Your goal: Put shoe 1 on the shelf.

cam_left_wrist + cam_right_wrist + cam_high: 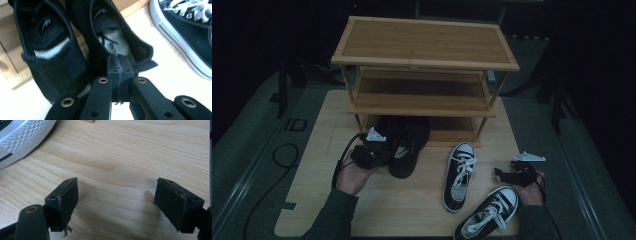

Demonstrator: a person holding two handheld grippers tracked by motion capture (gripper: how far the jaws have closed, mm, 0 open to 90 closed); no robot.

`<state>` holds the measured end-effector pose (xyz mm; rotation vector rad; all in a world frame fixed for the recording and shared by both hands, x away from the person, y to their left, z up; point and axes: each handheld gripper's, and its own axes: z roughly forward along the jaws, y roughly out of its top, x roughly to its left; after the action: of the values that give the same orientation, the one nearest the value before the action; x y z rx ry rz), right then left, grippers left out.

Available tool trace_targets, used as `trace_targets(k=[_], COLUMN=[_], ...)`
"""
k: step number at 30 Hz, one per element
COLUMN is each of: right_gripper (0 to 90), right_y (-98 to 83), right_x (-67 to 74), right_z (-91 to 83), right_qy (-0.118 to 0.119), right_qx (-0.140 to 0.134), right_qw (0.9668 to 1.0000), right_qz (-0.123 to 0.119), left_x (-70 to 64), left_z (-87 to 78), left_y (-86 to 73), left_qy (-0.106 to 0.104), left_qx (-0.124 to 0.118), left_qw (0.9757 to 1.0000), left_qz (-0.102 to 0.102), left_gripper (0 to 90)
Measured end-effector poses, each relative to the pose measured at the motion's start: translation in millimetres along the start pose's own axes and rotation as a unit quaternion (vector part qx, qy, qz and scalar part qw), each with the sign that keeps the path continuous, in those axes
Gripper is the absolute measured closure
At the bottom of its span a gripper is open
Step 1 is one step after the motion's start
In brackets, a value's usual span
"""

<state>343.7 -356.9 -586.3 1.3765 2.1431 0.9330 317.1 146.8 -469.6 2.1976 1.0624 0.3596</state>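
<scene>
Pinching black shoe's heel collar, left hand-held gripper jaws together

My left gripper sits out ahead of my left hand, which cups it from beneath, palm up, with the dark sleeve of that forearm running in from the lower edge. Its fingers are pressed flat together, pad against pad, only a thin seam between them. My right gripper rests low at my right side, held in my right hand and pointing toward my left. Its fingers stand wide apart with nothing between them, pads facing each other.
</scene>
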Motion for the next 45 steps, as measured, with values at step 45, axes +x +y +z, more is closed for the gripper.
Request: trace_targets(k=[45], right_gripper=[19.1], right_y=[0.0], right_x=[-0.1], right_z=[0.1], right_qy=[0.0], right_qx=[0.0], right_qw=[1.0], right_qz=[0.0], left_x=[-27.5], left_z=[55.6], left_y=[-42.2], left_qy=[0.004], left_qx=[0.08], left_qw=[0.9949], left_qz=[0.062], left_gripper=[90.0])
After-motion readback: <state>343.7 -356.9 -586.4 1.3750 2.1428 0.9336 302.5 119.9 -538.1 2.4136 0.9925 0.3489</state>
